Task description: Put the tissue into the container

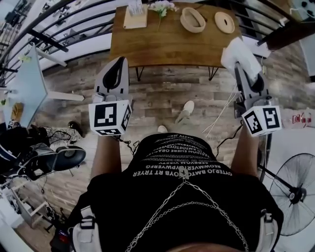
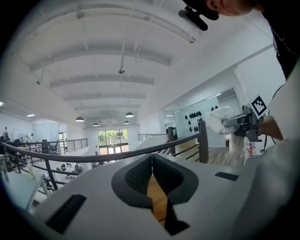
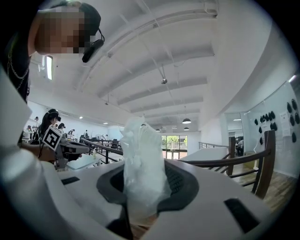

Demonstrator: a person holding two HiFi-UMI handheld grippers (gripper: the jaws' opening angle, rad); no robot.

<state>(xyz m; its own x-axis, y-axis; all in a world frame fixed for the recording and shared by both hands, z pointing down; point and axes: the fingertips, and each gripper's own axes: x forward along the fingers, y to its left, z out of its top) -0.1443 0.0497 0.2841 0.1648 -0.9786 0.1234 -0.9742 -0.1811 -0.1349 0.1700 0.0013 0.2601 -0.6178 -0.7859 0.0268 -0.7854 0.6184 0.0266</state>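
A crumpled white tissue [image 1: 239, 55] stands up out of my right gripper [image 1: 246, 70], which is shut on it and held up at the right, near the table's front right corner. In the right gripper view the tissue [image 3: 143, 168] fills the gap between the jaws of that gripper [image 3: 146, 172]. My left gripper [image 1: 118, 63] is raised at the left, short of the table's front edge. In the left gripper view this gripper [image 2: 151, 162] is shut, its pads touching with nothing between them. An oval wooden container [image 1: 192, 19] and its round lid [image 1: 224, 22] lie on the wooden table [image 1: 167, 47] ahead.
A wooden tissue holder [image 1: 135, 17] and flowers [image 1: 162, 7] sit at the table's far side. A black railing [image 1: 59, 19] runs behind and to the left. A white desk [image 1: 27, 86], an office chair [image 1: 56, 160] and a floor fan [image 1: 295, 194] stand around me.
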